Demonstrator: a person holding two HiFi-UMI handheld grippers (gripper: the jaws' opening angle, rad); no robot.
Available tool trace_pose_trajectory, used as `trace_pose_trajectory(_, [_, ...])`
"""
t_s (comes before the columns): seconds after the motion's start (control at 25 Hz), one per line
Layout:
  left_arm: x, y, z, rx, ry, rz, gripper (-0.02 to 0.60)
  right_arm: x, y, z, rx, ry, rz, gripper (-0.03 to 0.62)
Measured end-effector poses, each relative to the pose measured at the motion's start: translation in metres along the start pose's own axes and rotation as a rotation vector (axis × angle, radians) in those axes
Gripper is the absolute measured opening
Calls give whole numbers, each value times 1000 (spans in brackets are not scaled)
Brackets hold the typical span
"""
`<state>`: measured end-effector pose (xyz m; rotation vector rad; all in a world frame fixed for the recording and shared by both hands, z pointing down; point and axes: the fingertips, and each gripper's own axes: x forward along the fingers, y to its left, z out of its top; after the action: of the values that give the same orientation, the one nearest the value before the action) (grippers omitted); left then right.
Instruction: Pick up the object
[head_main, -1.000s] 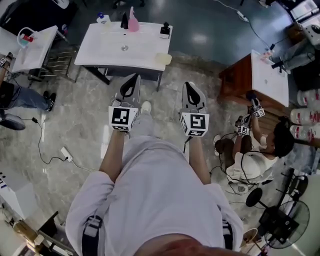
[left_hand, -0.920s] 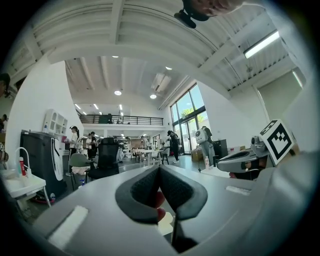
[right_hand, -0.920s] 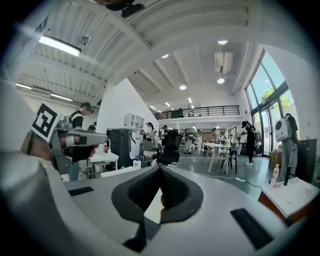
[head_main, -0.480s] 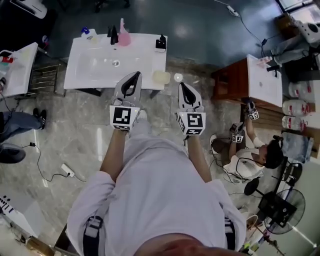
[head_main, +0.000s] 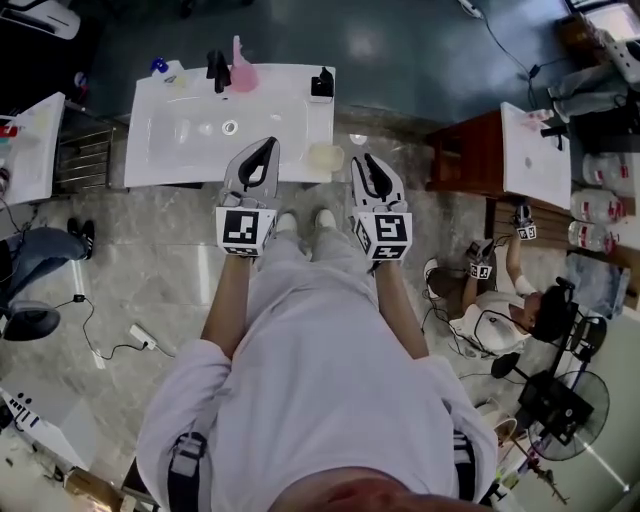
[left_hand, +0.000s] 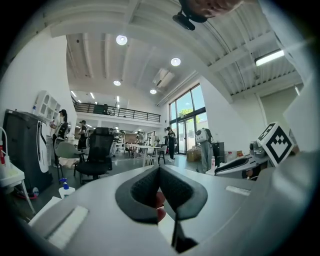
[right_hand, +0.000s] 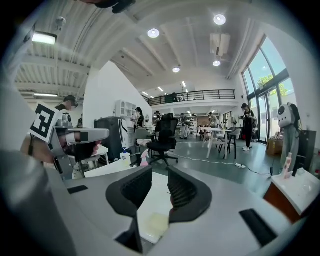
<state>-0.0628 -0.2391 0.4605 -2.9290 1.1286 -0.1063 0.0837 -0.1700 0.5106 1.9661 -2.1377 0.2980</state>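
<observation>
A pale yellow sponge (head_main: 325, 156) lies at the front right corner of the white basin table (head_main: 180, 155). My right gripper (head_main: 368, 160) hovers just right of it, at the table's edge. Its jaws have just been opening and stand apart with nothing between them. In the right gripper view the sponge (right_hand: 152, 225) shows low down, beneath the right gripper (right_hand: 160, 172). My left gripper (head_main: 267, 145) reaches over the table's front edge, left of the sponge. Seen in its own view, the left gripper (left_hand: 160, 168) has its tips together and holds nothing.
At the table's back stand a pink spray bottle (head_main: 241, 70), a black tap (head_main: 217, 68), a blue-capped bottle (head_main: 163, 68) and a black holder (head_main: 322, 83). A wooden cabinet (head_main: 462, 160) stands to the right, with a seated person (head_main: 500, 320) nearby. Another white table (head_main: 30, 150) is to the left.
The person has walked up to the table, which now lies right under both grippers. The right jaws, shut before, now stand apart.
</observation>
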Motion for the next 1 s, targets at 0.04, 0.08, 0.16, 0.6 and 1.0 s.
trace_pose_trajectory(0.04, [0,2,-1,3,6,10,0,4,-2,-3,10,9,11,111])
trace_pose_trajectory(0.08, [0,5,0,7,12,24,-1,8,-4,-6,20,19,23,140])
trace_pose_trajectory(0.16, [-1,10,1,16,22,53,-2,17,-9,-15,40,43,48,190])
trace_pose_trajectory(0.6, [-13,30,-9,32,108,195,0,69,-44,-99,154,233,111,302])
trace_pose_trajectory(1.0, [-39,43,-20,36,168,312,0,97,-57,-165,316,374,163,313])
